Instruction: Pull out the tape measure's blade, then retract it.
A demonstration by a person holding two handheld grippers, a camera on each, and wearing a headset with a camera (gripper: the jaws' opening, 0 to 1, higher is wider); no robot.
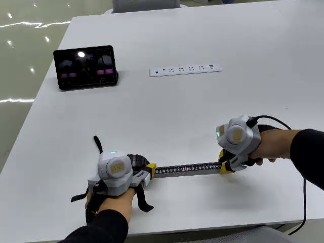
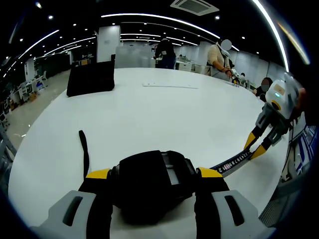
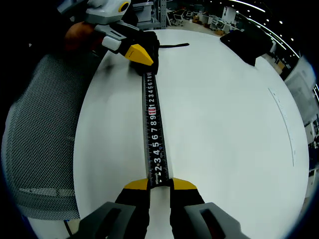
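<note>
Two grippers are sharing the tape measure near the front edge of the table [image 1: 202, 116]. The left gripper [image 2: 154, 174] is clamping the black case [image 2: 149, 186] between its yellow-tipped jaws. The right gripper [image 3: 159, 185] is pinching the free end of the blade [image 3: 153, 134], jaws pressed together on it. A stretch of blade is lying flat on the tabletop between them, and a black strap [image 1: 97, 143] is trailing from the case.

The case is looking hard and compact, probably with some heft, and its rounded sides could be letting it twist in the jaws, so a grip across the flat faces seems soundest. The blade is likely thin sprung steel, stiff along its length yet quick to kink if bent. It is also likely smooth enough to slip, and the spring is probably tugging it back toward the case, so the tip is the place to hold (right at the end hook, if there is one).

Along the blade, numerals are running 1 to 9, then a red mark where 10 falls, with smaller figures beyond. No brand is reading clearly on the case.
</note>
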